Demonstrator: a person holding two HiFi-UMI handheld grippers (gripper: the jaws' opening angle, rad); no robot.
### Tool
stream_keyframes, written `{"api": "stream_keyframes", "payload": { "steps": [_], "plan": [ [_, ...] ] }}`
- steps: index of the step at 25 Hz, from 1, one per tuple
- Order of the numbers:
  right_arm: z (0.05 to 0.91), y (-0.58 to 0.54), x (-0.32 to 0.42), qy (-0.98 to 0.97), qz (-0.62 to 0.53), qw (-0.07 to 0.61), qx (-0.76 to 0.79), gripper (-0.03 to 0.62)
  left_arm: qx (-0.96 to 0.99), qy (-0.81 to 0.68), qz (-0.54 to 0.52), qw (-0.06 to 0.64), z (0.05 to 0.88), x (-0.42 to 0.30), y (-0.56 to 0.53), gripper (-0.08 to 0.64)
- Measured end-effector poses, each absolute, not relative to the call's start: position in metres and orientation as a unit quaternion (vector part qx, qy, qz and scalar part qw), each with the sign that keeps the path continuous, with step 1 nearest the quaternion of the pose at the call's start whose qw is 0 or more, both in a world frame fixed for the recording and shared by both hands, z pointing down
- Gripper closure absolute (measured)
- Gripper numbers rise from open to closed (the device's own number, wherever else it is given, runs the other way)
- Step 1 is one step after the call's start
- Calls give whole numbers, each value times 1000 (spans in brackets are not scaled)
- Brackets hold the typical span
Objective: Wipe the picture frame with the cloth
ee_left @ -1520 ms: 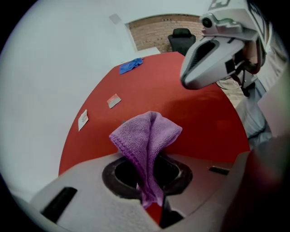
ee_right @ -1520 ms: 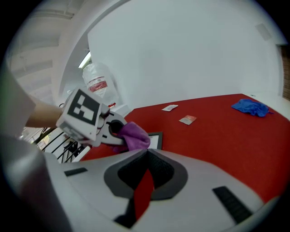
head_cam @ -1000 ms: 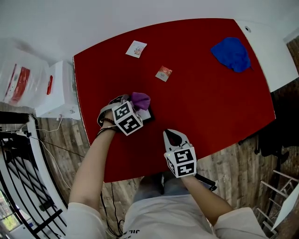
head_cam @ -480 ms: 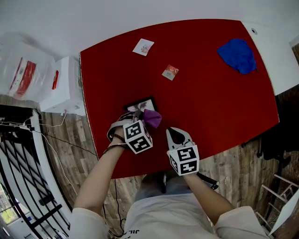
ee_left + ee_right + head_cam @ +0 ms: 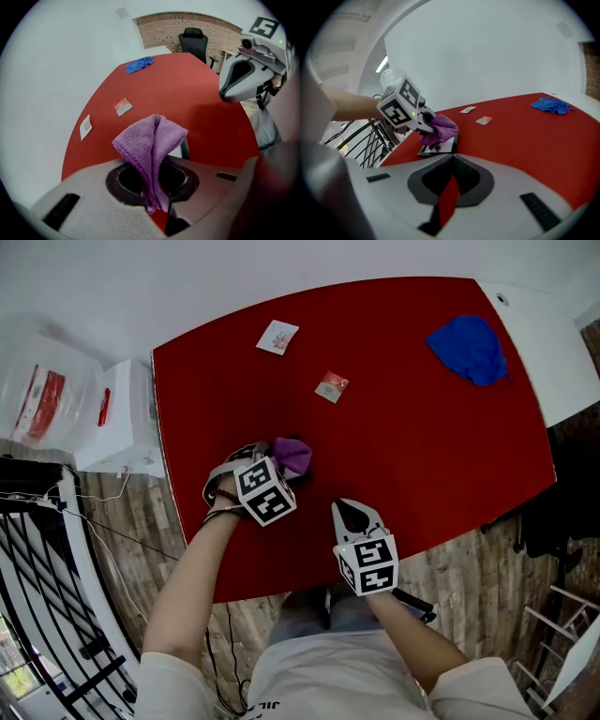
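My left gripper [image 5: 279,467] is shut on a purple cloth [image 5: 292,455], which bunches out of the jaws [image 5: 152,140]. In the head view the cloth and gripper hide the picture frame. The right gripper view shows the black picture frame [image 5: 443,146] lying flat on the red table [image 5: 412,437], with the cloth [image 5: 440,128] pressed on its top and the left gripper [image 5: 427,130] over it. My right gripper [image 5: 349,513] hovers near the table's front edge, to the right of the frame, jaws together and holding nothing.
A blue cloth [image 5: 469,348] lies at the table's far right corner. Two small cards [image 5: 277,337] [image 5: 330,387] lie on the far half. A white counter [image 5: 553,352] adjoins on the right. A white box [image 5: 117,418] and black railing [image 5: 37,587] stand on the left.
My left gripper drew the cloth toward the near edge, baring the frame, then moved back over it, so the frame is hidden again. The right gripper stayed put.
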State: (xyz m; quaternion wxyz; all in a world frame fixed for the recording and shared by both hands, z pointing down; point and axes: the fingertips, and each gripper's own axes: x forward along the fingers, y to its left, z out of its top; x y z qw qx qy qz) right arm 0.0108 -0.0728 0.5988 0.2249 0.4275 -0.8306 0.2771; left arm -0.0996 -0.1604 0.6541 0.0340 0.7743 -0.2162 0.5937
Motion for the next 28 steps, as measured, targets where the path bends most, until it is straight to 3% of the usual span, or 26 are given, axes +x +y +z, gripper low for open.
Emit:
{"api": "stream_keyframes", "payload": {
  "steps": [10, 22, 28],
  "plan": [
    [601, -76, 26, -824, 281, 223, 438, 588, 760, -223, 609, 43, 662, -112, -203, 497],
    [603, -81, 25, -826, 283, 218, 436, 588, 778, -163, 606, 31, 670, -70, -112, 497],
    [605, -77, 26, -826, 284, 222, 434, 588, 772, -173, 611, 23, 667, -76, -124, 497]
  ]
}}
